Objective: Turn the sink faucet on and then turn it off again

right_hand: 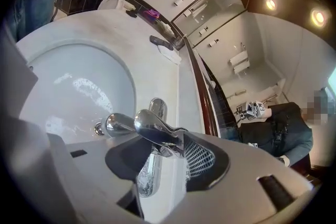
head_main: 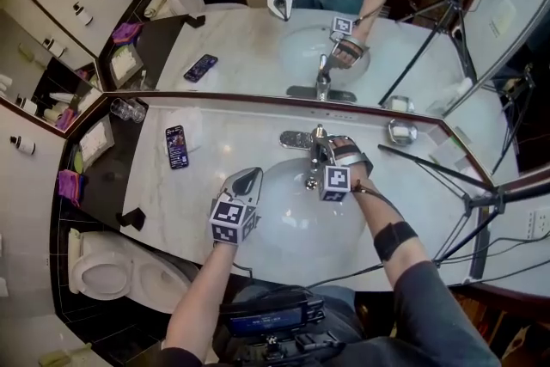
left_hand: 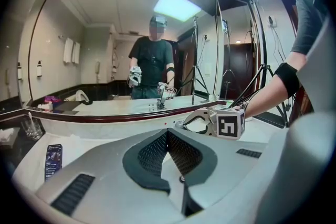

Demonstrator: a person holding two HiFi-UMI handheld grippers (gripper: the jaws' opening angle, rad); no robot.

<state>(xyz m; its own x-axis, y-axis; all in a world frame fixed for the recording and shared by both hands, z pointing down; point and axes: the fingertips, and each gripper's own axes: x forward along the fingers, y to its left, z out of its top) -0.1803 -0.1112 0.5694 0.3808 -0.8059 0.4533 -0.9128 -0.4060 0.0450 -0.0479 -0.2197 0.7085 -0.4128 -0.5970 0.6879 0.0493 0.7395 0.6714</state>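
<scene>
Zero load in left gripper (left_hand: 167, 139), closed; right gripper (right_hand: 160, 152) apart around faucet handle (right_hand: 152, 128); sink (right_hand: 63, 76) wet.

The desk (head_main: 215, 142) lay open between the phone (head_main: 176, 146) at left and the basin (head_main: 292, 228), which was free too. Far behind the faucet (head_main: 316, 152) the mirror (head_main: 241, 56) blocked passage, and a tripod leg (head_main: 434, 165) crossed the desk's right end.

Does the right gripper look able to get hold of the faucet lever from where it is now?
Probably yes. The right gripper has its jaws wide open, and the faucet lever already lies between them, nearer one jaw than the other. Nothing else seems to be in the way.
</scene>
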